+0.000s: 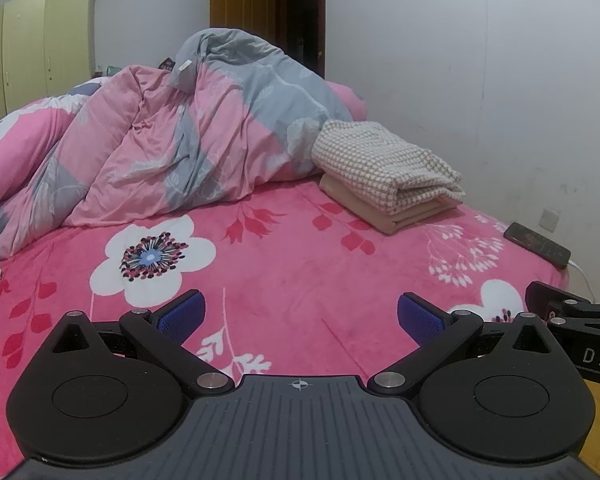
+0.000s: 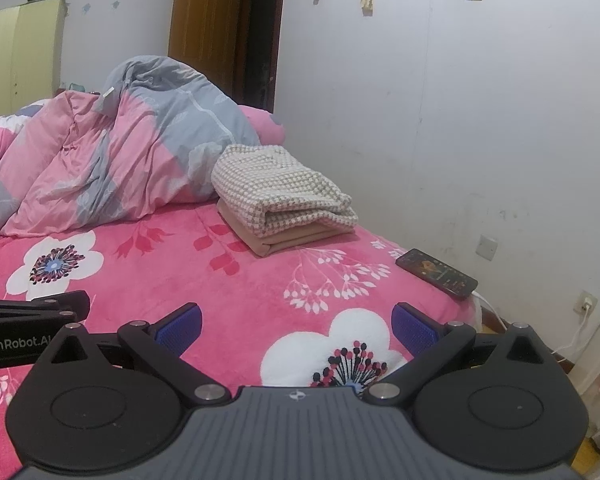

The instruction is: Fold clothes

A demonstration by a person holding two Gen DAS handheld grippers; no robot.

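A folded cream checked garment (image 1: pixel 384 162) lies on top of a folded tan garment (image 1: pixel 384 214) at the far right of the pink floral bed (image 1: pixel 280 280). The stack also shows in the right wrist view, checked garment (image 2: pixel 280 184) over tan garment (image 2: pixel 284 240). My left gripper (image 1: pixel 300 318) is open and empty, low over the near bed. My right gripper (image 2: pixel 296 326) is open and empty, beside the left one. Part of the right gripper's body (image 1: pixel 572 316) shows at the left view's right edge. The left gripper's body (image 2: pixel 32 316) shows at the right view's left edge.
A heaped pink and grey quilt (image 1: pixel 160 152) fills the far left of the bed. A black phone (image 2: pixel 436 274) with a lit screen lies near the bed's right edge, a white cable beside it. A white wall runs on the right. A wooden door (image 2: pixel 208 32) and wardrobes (image 1: pixel 36 48) stand behind.
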